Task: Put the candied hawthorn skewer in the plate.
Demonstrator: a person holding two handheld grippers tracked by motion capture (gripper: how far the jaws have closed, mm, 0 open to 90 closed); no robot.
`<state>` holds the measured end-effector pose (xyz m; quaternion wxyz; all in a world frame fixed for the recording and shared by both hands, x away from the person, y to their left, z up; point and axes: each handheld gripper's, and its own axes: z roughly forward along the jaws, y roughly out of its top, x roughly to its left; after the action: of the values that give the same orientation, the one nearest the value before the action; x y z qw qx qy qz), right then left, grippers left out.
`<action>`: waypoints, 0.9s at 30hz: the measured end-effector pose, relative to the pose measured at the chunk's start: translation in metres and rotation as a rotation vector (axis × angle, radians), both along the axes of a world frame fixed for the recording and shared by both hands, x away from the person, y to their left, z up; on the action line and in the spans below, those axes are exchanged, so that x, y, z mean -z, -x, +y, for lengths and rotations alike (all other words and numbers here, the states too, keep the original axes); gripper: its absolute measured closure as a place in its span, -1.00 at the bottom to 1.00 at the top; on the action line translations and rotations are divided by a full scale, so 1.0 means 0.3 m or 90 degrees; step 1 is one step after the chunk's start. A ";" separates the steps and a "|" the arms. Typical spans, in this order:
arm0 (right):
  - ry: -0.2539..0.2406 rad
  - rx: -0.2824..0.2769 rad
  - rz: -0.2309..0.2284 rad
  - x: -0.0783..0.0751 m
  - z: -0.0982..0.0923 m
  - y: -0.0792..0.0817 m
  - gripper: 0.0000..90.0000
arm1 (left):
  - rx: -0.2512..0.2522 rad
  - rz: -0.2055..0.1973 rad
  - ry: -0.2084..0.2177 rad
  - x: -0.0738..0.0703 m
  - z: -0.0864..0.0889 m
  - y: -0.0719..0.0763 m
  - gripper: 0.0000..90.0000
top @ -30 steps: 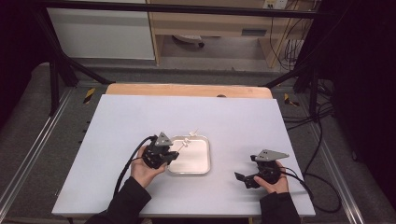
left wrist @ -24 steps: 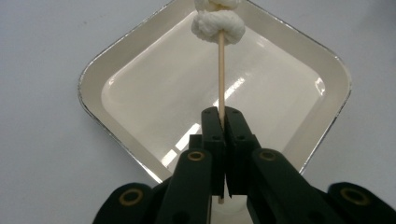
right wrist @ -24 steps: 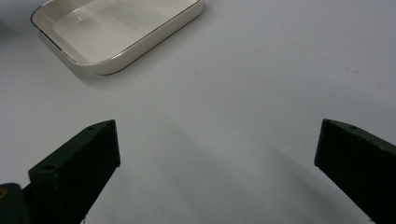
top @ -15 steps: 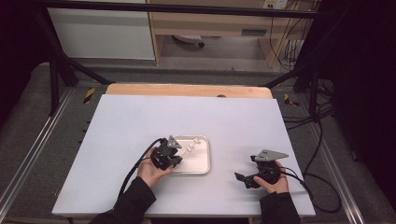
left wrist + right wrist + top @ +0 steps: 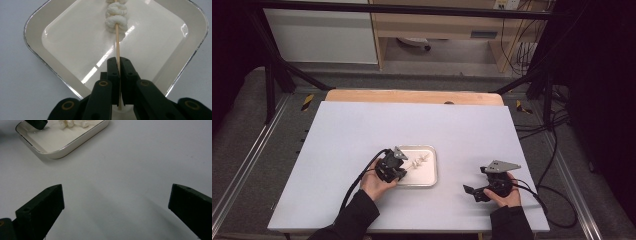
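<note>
A white square tray (image 5: 430,177) sits on the table's near middle. A wooden skewer (image 5: 116,42) with white twisted pieces (image 5: 116,17) threaded on it reaches over the tray's floor (image 5: 75,45). My left gripper (image 5: 117,61) is shut on the skewer's bare stick, and its jaws have just been opening slightly with the stick still between the pads. In the high view the left gripper (image 5: 398,172) is at the tray's near left corner and the skewer (image 5: 419,162) points to the far right. My right gripper (image 5: 472,192) rests open on the table to the tray's right, its jaws (image 5: 116,202) wide with nothing between them.
The white tabletop (image 5: 362,130) has a wooden strip (image 5: 412,96) along its far edge. From the right gripper view the tray (image 5: 75,143) lies ahead to the left, with the left gripper's tip (image 5: 36,123) at its corner. Cables trail from both grippers toward the near edge.
The left hand shifted a little right and nearer with the skewer, which now sits lower over the tray's middle. The right hand stayed put.
</note>
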<state>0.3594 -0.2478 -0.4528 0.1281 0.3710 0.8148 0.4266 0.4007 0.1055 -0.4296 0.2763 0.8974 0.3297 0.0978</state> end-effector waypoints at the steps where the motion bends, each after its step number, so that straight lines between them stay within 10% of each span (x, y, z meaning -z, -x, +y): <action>1: -0.001 0.000 0.000 0.000 0.000 0.000 -0.98 | 0.000 -0.001 0.003 -0.003 0.001 0.001 0.88; 27: -0.007 0.005 -0.002 -0.010 -0.010 0.003 -0.98 | -0.020 -0.053 0.072 -0.088 0.237 0.070 -0.49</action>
<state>0.3584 -0.2507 -0.4498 0.1290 0.3743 0.8109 0.4309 0.3798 0.1765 -0.4032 0.3387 0.8701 0.3371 0.1207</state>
